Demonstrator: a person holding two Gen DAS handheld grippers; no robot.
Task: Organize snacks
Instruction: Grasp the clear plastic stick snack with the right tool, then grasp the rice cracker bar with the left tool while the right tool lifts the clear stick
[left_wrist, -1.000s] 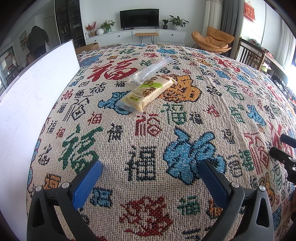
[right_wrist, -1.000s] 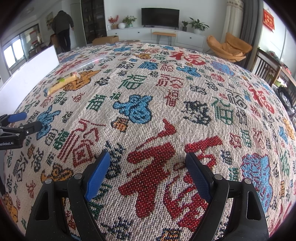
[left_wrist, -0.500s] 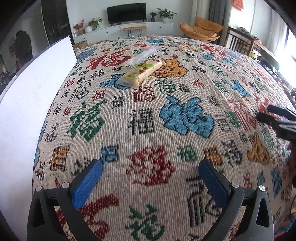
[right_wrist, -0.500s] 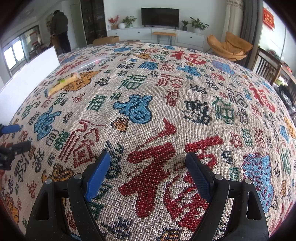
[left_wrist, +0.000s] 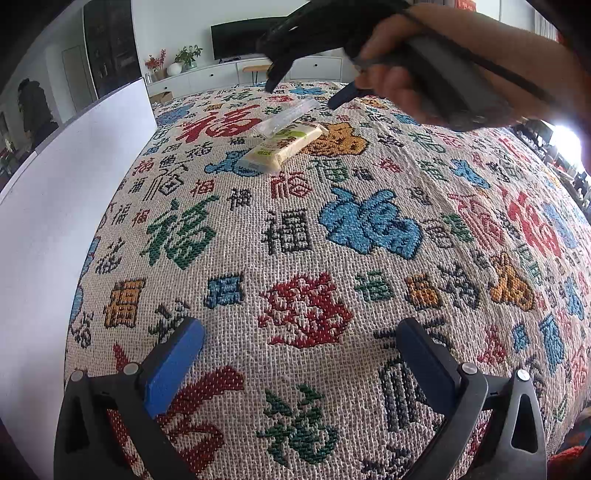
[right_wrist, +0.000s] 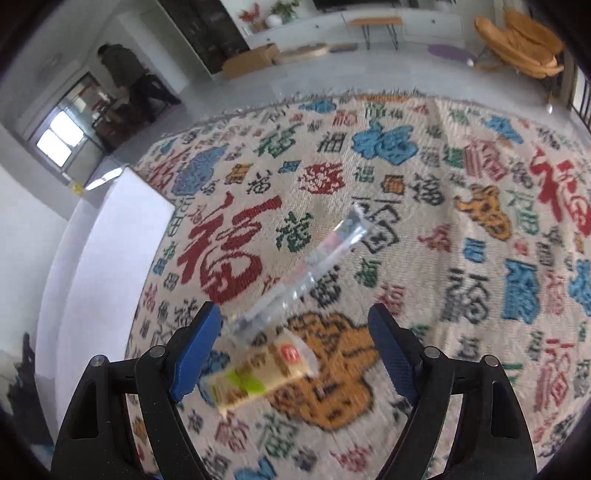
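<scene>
Snacks: a yellow pack (left_wrist: 282, 147) with a green label and a clear wrapper (left_wrist: 286, 117) lie side by side on the cloth (left_wrist: 332, 258), touching or nearly so; the right wrist view is blurred there.
Yellow pack: flat on the cloth beside an orange pattern, well ahead of the left gripper (left_wrist: 301, 354); in the right wrist view (right_wrist: 258, 376) it lies between that gripper's fingers, below them.
Clear wrapper: long and thin, lying slantwise just beyond the pack (right_wrist: 314, 266).
Left gripper: fingers spread wide, holding nothing, low over the near part of the cloth.
Right gripper: (right_wrist: 295, 332) fingers spread, nothing between the pads, hanging above both snacks; in the left wrist view it (left_wrist: 306, 92) reaches in from the top right, held by a hand (left_wrist: 443, 62).
White board: (left_wrist: 55, 206) stands along the cloth's left edge.
Background: a person (right_wrist: 125, 70) stands by a doorway.
</scene>
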